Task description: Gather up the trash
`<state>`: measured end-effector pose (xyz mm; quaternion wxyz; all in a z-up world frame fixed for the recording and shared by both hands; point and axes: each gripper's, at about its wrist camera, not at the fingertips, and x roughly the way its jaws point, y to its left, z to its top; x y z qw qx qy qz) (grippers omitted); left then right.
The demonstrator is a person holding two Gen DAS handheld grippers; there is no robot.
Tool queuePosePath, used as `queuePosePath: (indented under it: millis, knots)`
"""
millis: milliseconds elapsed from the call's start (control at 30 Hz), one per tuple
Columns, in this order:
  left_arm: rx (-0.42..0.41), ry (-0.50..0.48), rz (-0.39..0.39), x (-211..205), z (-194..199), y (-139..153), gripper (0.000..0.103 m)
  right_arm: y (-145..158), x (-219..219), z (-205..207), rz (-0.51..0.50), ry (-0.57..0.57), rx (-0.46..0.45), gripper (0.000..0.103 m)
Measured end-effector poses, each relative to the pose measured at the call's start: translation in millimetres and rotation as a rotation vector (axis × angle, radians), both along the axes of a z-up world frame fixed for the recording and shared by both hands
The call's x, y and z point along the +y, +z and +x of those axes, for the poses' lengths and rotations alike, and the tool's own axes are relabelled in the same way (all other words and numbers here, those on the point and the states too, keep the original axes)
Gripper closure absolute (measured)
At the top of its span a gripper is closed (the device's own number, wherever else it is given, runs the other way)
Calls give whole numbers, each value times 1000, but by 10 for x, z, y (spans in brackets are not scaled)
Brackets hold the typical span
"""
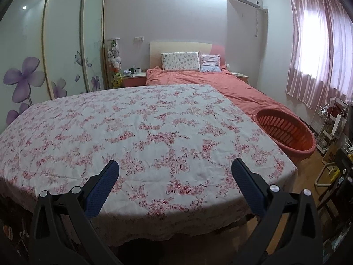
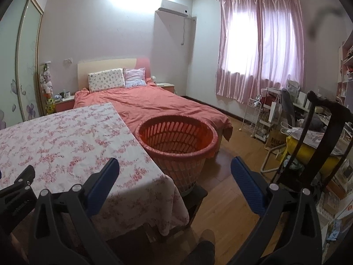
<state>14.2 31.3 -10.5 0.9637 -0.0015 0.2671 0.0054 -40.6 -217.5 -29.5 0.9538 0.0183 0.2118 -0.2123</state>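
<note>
The room is a bedroom. The biggest thing is the bed (image 2: 154,106) with a red cover. Two pillows (image 2: 106,79) lean on the headboard at its far end. A tall wardrobe (image 1: 61,44) with purple flowers painted on its doors stands on the left wall. Pink curtains (image 2: 258,44) hang over a bright window on the right.

In front of the bed stands a table (image 1: 143,137). A white cloth with small red flowers covers all of it. Nothing lies on the cloth. No trash shows in either view.

Just beside the right edge of the table stands a round red basket (image 2: 176,141) with slots in its wall. It sits between the table and the foot of the bed. What shows of its inside looks bare. In the left view the basket (image 1: 286,132) is at the far right edge of the table.

The wood floor (image 2: 220,198) shows to the right of the table. A dark chair (image 2: 320,132) and a messy desk stand near the right wall.

The left gripper (image 1: 175,172) hangs over the near edge of the table. Its two blue fingers (image 1: 106,185) are wide apart and hold nothing.

The right gripper (image 2: 175,172) points at the table corner and the basket. Its blue fingers (image 2: 247,185) are wide apart too, with nothing between them. At the left edge of the right view a bit of the left gripper (image 2: 19,185) peeks in.
</note>
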Motion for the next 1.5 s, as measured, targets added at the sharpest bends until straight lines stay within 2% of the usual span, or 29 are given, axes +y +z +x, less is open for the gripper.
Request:
queuePosePath:
  millis: [433,1033,1500]
  knots:
    - [36,7,8,-36,34,-37,3,-119,-88,96,11,-36,55,4]
    - [68,-9,0,-115,43,-63,3,-157,-176,101,-4,-71,67,4]
    - [59,-39,-13,-179,-13,-40,3,-173,-195,80,1,-72,64,4]
